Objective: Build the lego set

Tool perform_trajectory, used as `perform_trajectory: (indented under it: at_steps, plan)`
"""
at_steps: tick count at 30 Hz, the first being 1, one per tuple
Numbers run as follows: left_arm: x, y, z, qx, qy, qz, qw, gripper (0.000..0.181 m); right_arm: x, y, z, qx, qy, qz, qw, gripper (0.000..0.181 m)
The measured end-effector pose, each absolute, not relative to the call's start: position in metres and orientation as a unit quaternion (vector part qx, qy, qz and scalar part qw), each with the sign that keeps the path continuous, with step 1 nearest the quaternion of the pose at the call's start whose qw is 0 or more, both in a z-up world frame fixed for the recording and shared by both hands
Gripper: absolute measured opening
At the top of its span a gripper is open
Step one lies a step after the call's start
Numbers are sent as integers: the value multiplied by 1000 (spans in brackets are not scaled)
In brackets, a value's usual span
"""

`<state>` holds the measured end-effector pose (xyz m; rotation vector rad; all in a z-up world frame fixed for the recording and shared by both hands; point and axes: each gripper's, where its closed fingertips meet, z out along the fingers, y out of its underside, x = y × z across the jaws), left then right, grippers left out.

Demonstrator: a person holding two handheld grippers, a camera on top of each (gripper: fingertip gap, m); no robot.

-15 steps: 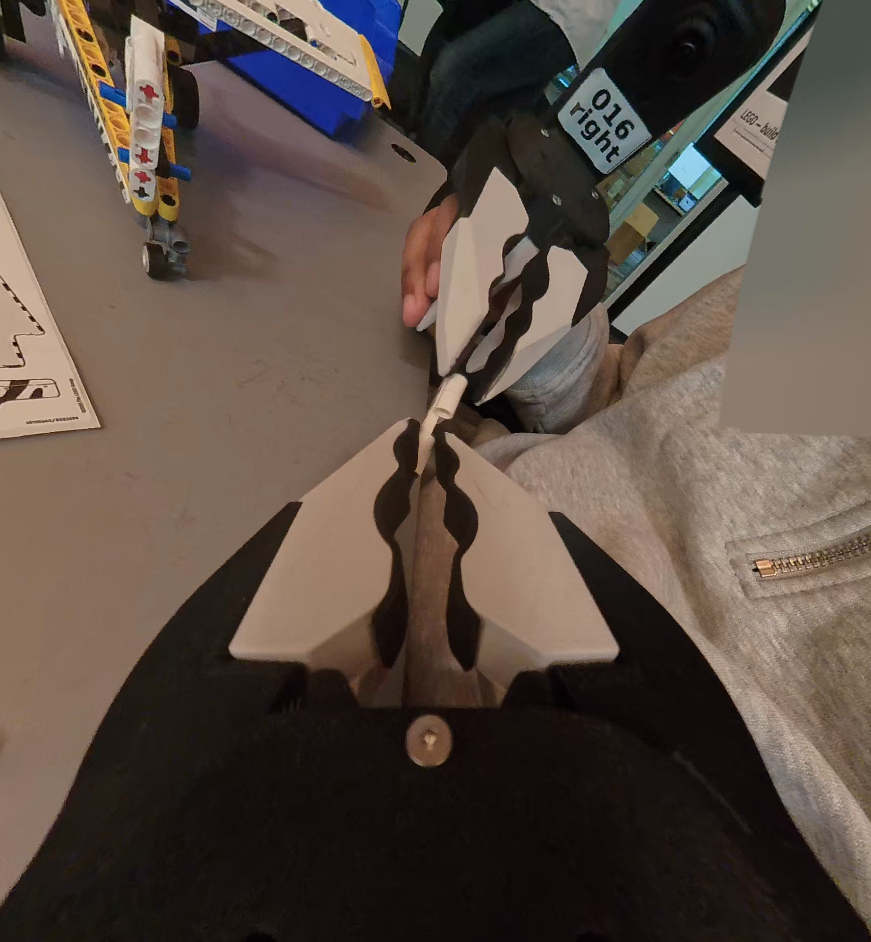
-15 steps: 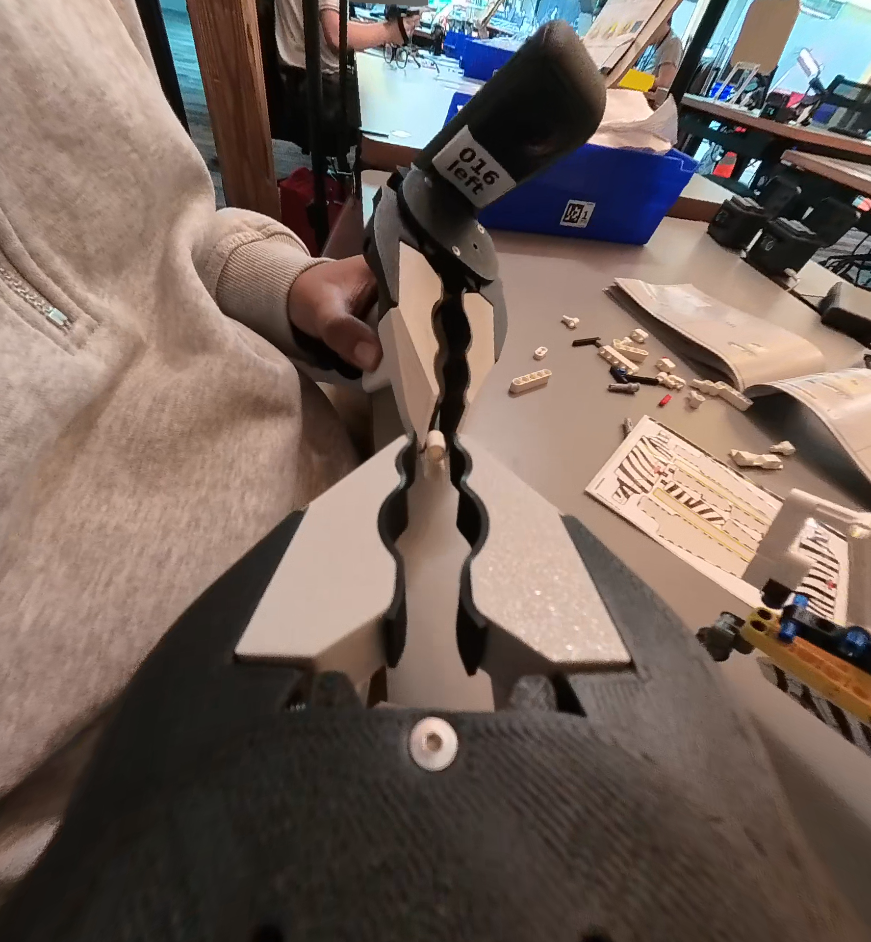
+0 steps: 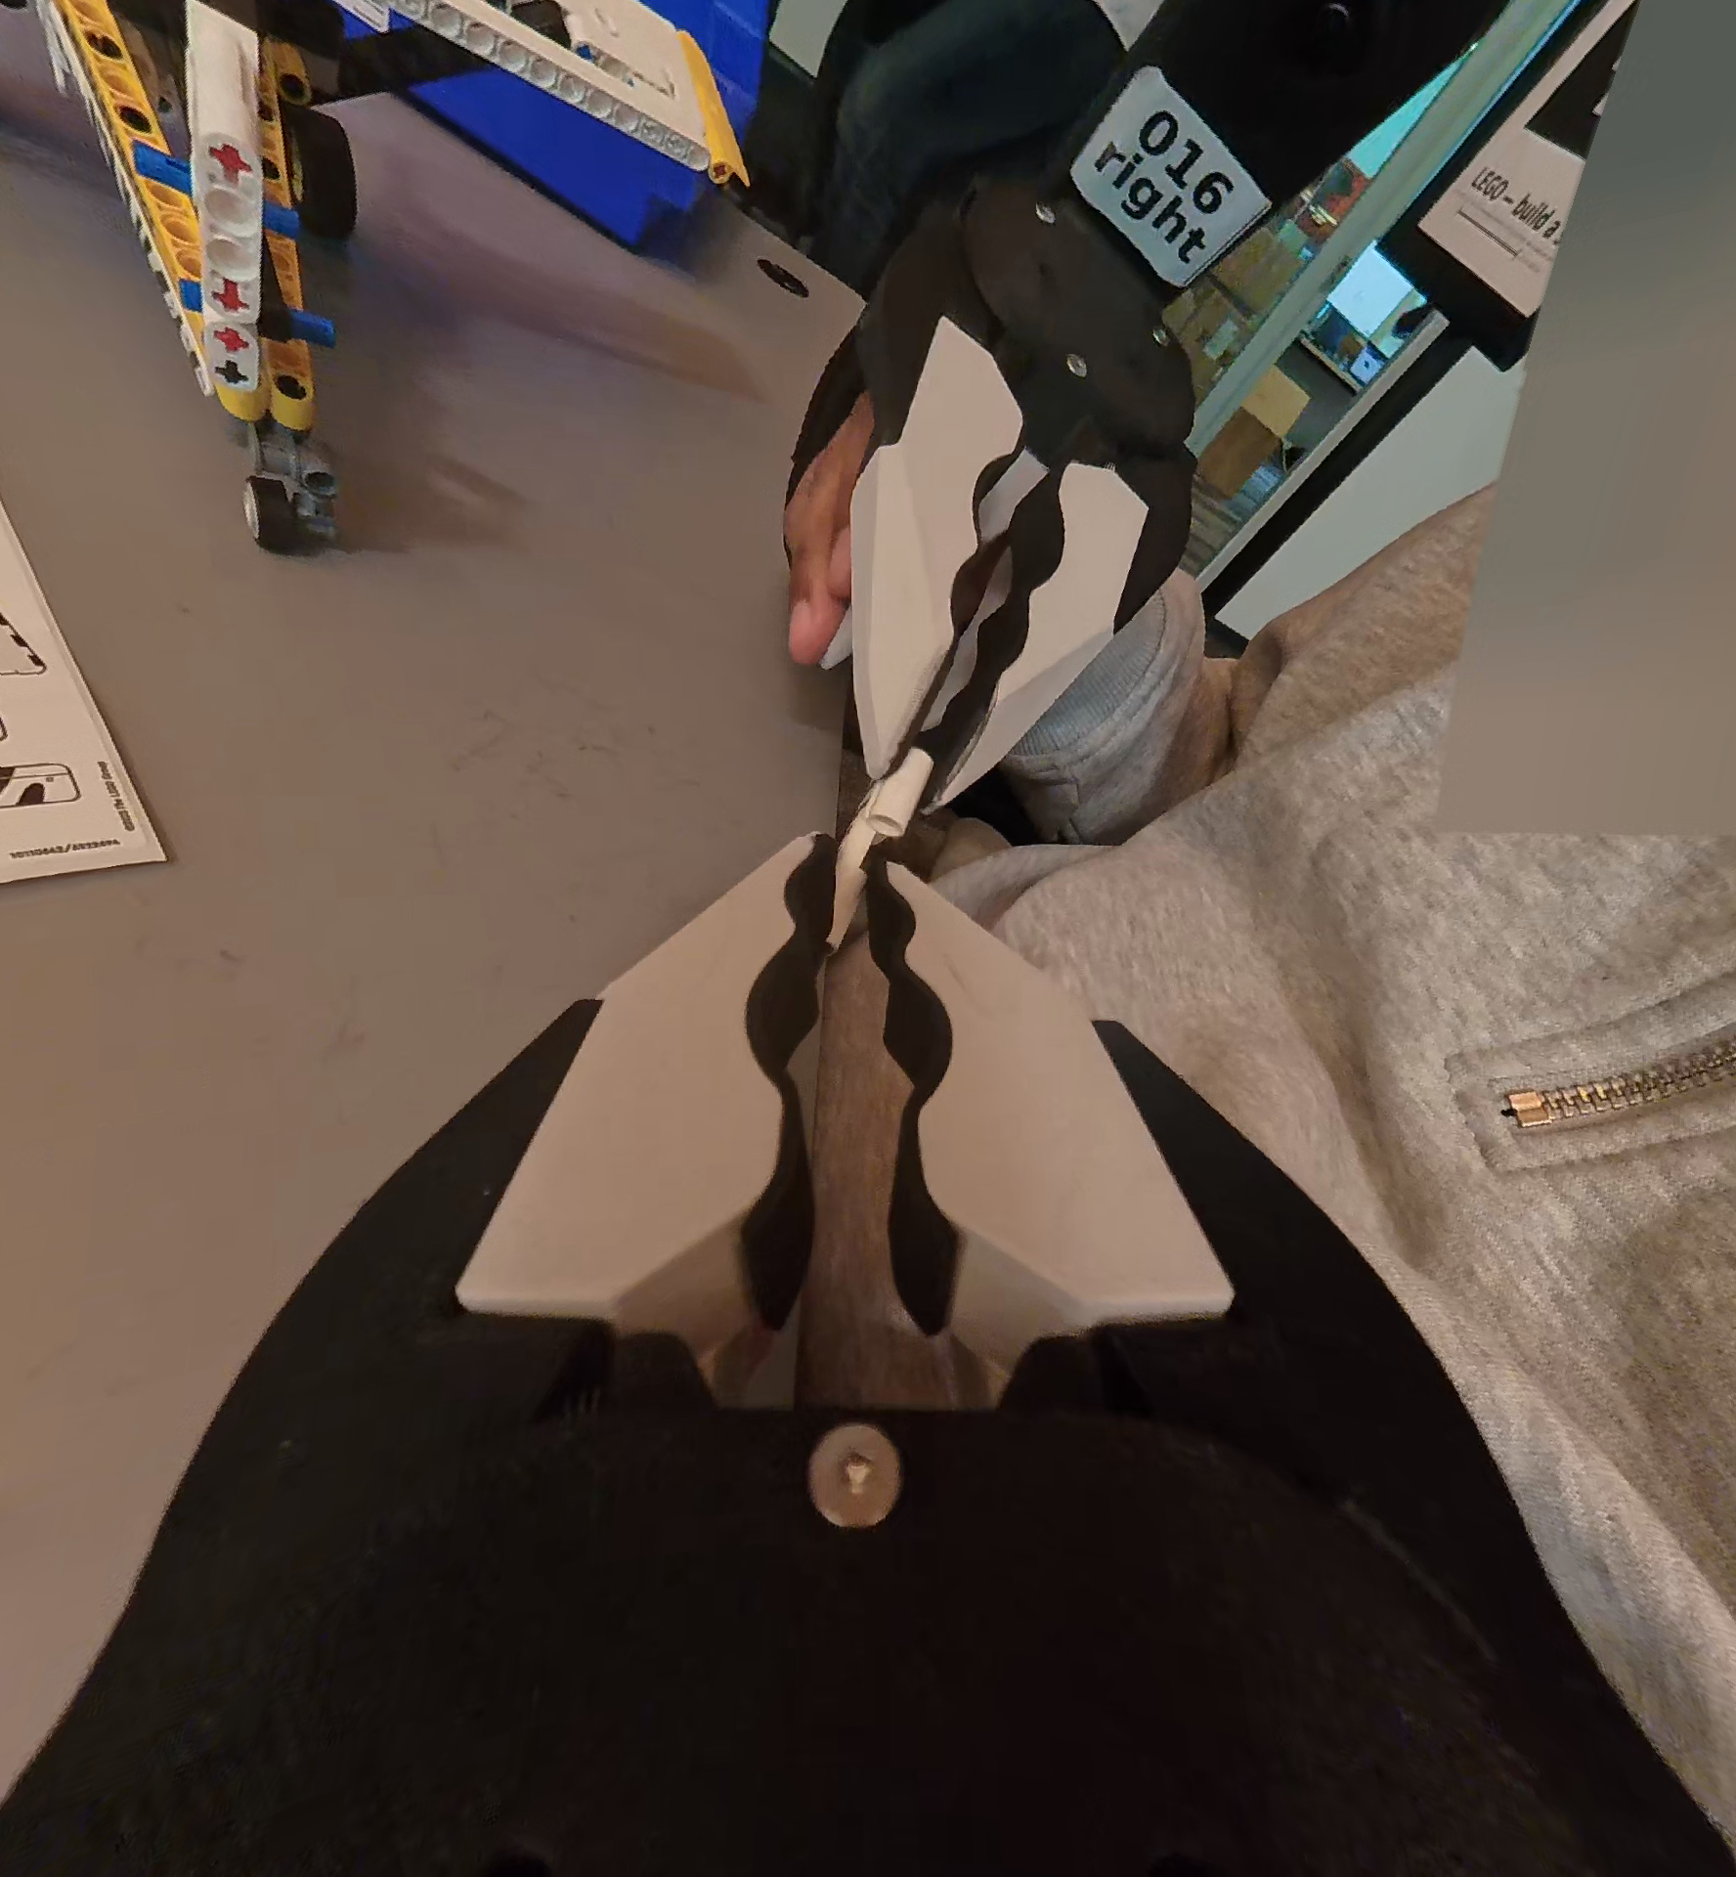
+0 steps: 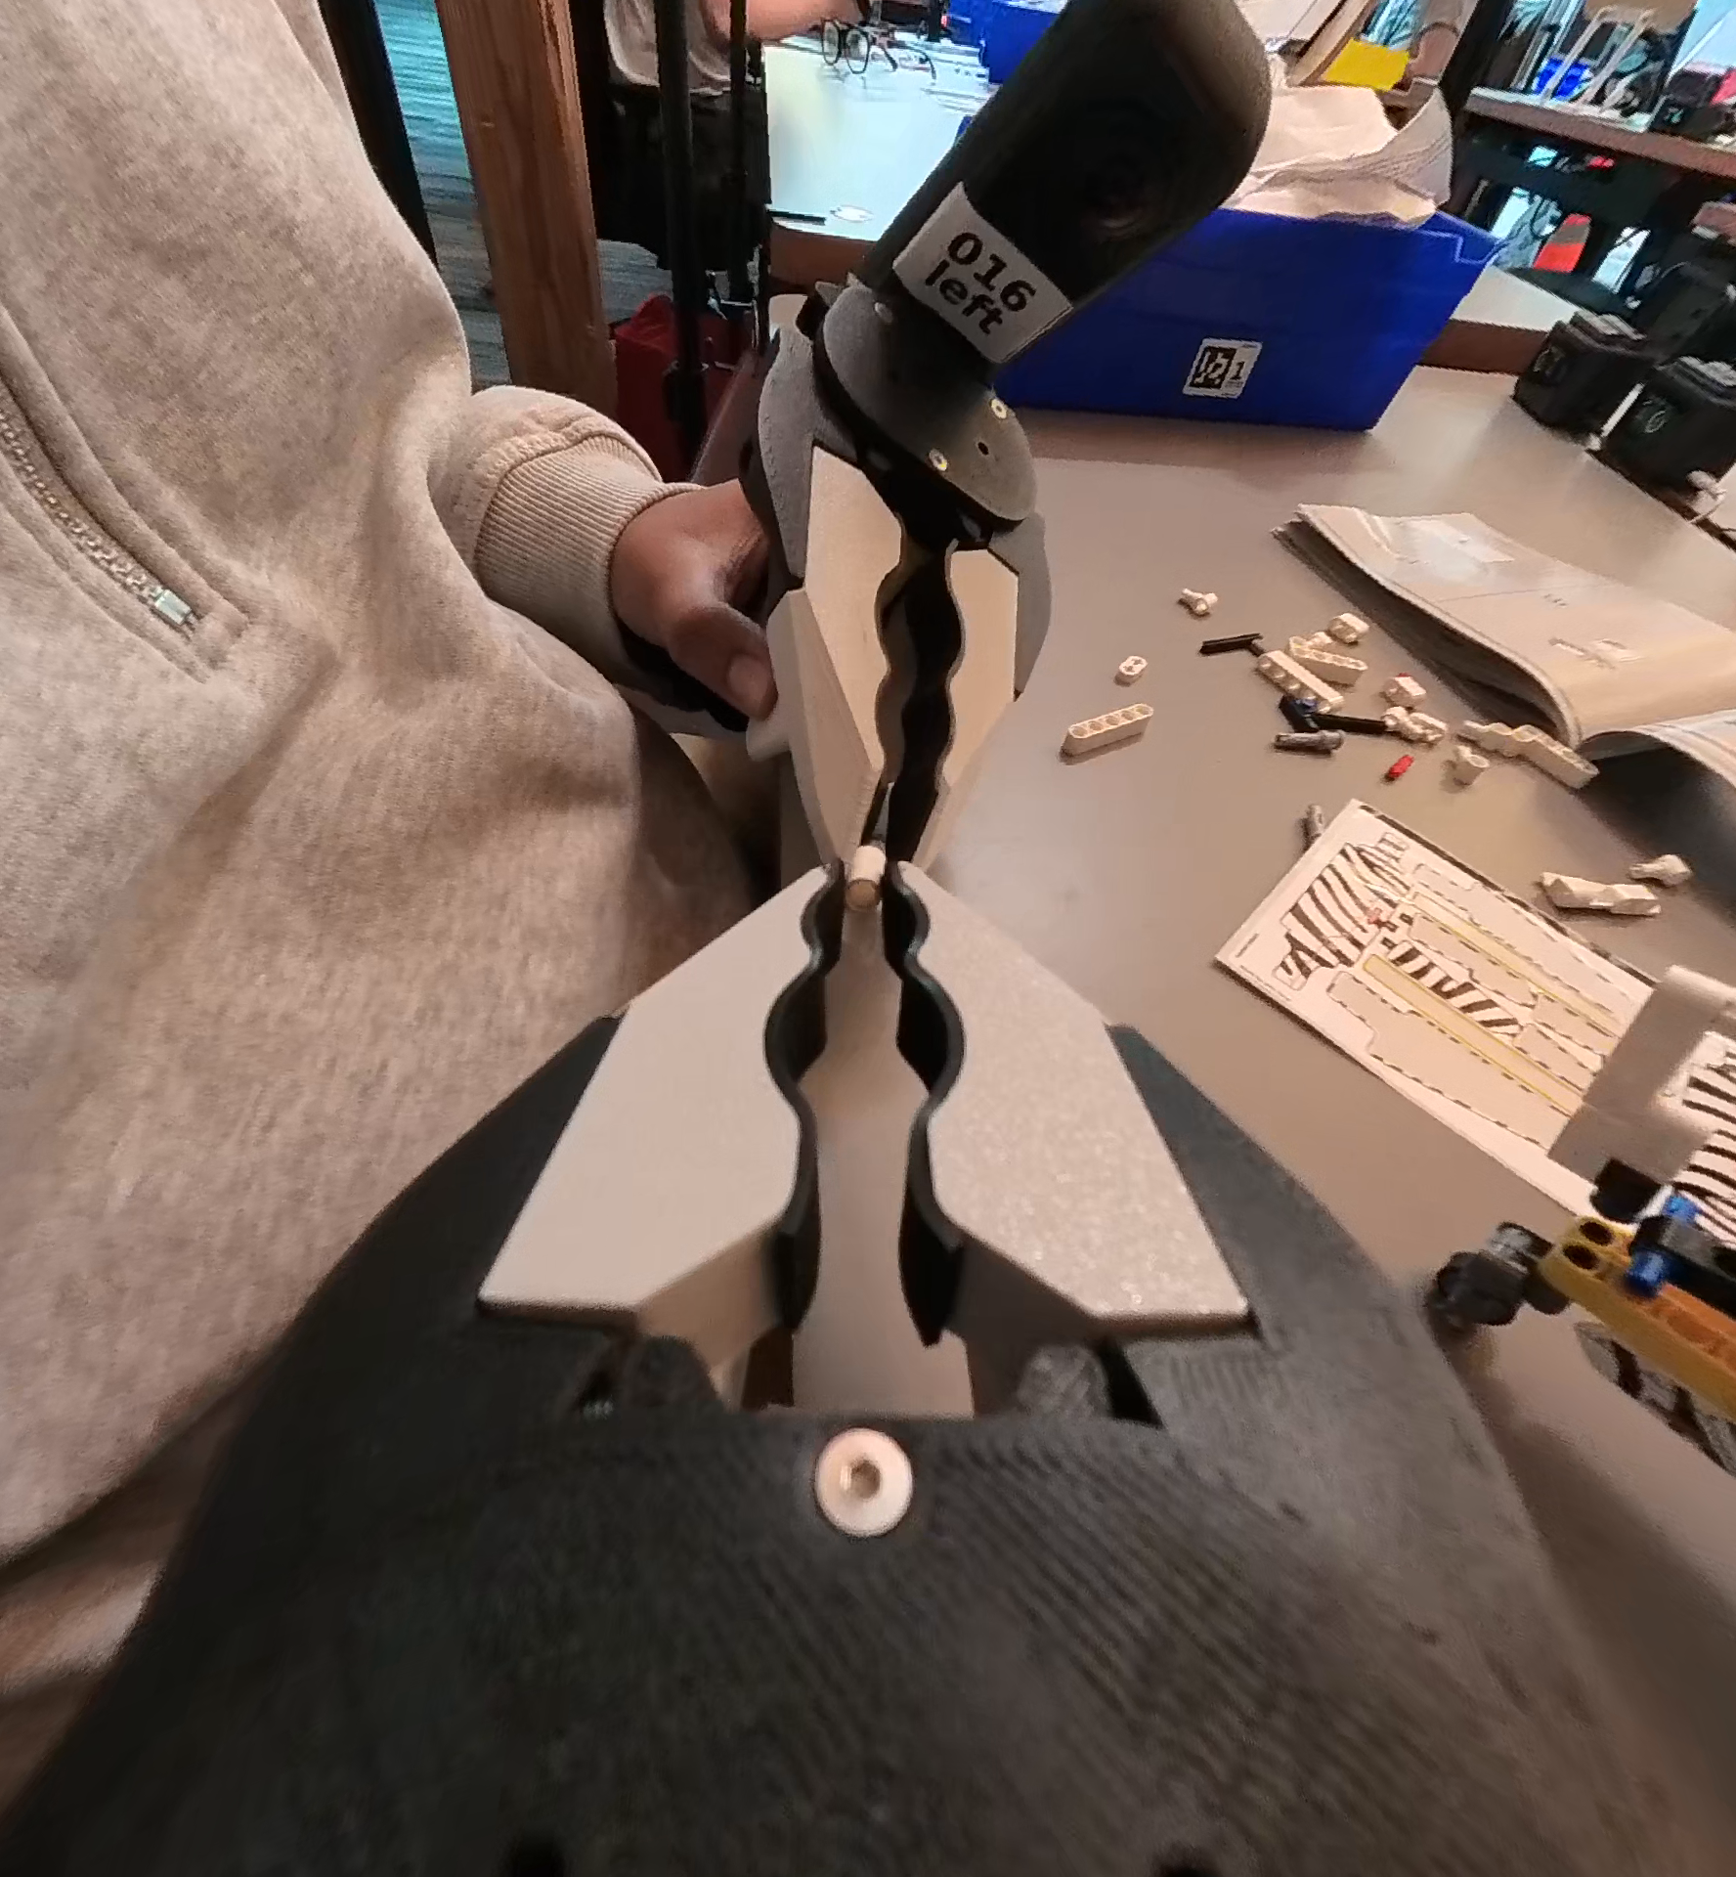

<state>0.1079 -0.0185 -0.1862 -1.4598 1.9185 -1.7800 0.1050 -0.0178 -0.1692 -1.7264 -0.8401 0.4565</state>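
White plastic, two small pieces meeting tip to tip: a thin white axle [image 3: 847,882] pinched at the ends of the left tongs [image 3: 849,863], and a short white connector sleeve [image 3: 892,807] gripped by the right tongs [image 3: 910,777]; both tongs are clenched on their parts, held in the air just off the near edge of the counter [image 3: 437,711], over the person's lap. Against half a second ago little has shifted: the pair sits in the same place, the axle tip now appearing seated at the sleeve's mouth, so the join is judged begun, not finished. From the right wrist view only the sleeve's round end [image 4: 862,882] shows between the right tongs [image 4: 862,899]. Farther out, the yellow-and-white model [image 3: 224,234] stands toward the far left of the counter, a sticker sheet [image 3: 11,711] at the left edge; loose parts [image 4: 1351,701] lie mid-counter beside an instruction booklet [image 4: 1555,630].
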Motion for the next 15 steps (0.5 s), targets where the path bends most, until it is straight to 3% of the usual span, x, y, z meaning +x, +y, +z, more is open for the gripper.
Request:
perform_trajectory:
  at_steps: [15]
  plan:
    - [108,-18,-184,-484,634,-599,75,5,106,-18,-167,-727,-351,195,557,10]
